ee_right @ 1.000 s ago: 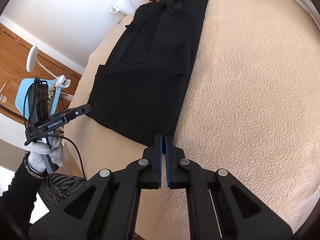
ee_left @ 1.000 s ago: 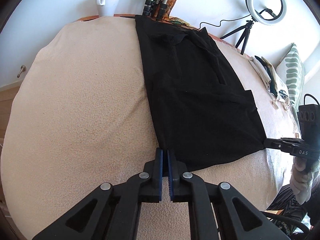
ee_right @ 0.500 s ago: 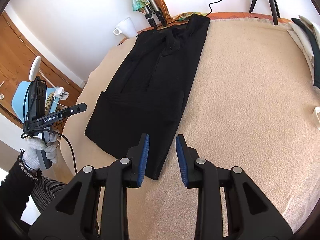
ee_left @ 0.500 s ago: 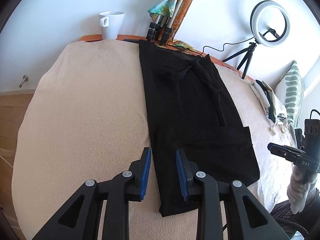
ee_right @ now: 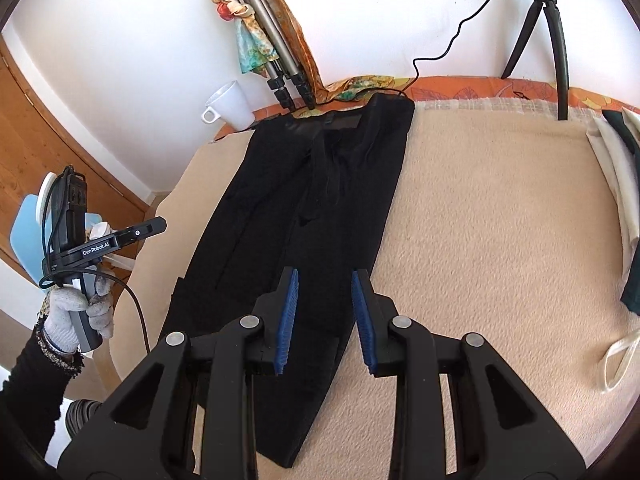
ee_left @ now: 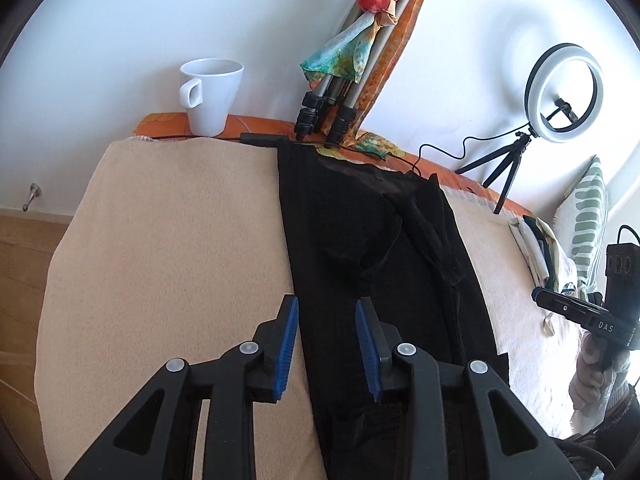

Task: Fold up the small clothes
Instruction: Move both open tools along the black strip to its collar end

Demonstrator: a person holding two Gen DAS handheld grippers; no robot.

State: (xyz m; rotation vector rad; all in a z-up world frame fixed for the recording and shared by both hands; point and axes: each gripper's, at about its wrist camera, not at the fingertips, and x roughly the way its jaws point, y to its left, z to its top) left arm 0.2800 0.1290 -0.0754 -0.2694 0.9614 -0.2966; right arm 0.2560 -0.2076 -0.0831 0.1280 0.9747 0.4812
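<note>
A black garment (ee_left: 360, 240), folded lengthwise into a long strip, lies flat on the beige blanket (ee_left: 180, 240). My left gripper (ee_left: 327, 300) hovers above the strip's left edge; its jaws are opening, its blue pads are apart and nothing is between them. In the right wrist view the same garment (ee_right: 320, 200) runs away toward the wall. My right gripper (ee_right: 325, 273) hangs open over its right half, gripping nothing. Each gripper shows in the other's view, held by a gloved hand: the left gripper (ee_right: 120, 236) at the left, the right gripper (ee_left: 580, 312) at the right.
A white mug (ee_left: 212, 96) and folded tripod legs (ee_left: 336, 100) wrapped in a scarf stand at the far edge by the wall. A ring light (ee_left: 564, 92) stands at the back right. A pile of folded clothes (ee_right: 616, 184) and a striped cushion (ee_left: 588, 216) lie to the right.
Both grippers were shut on the garment's near corners. They have let go, opened, and risen forward over the strip toward the wall. The garment stays flat.
</note>
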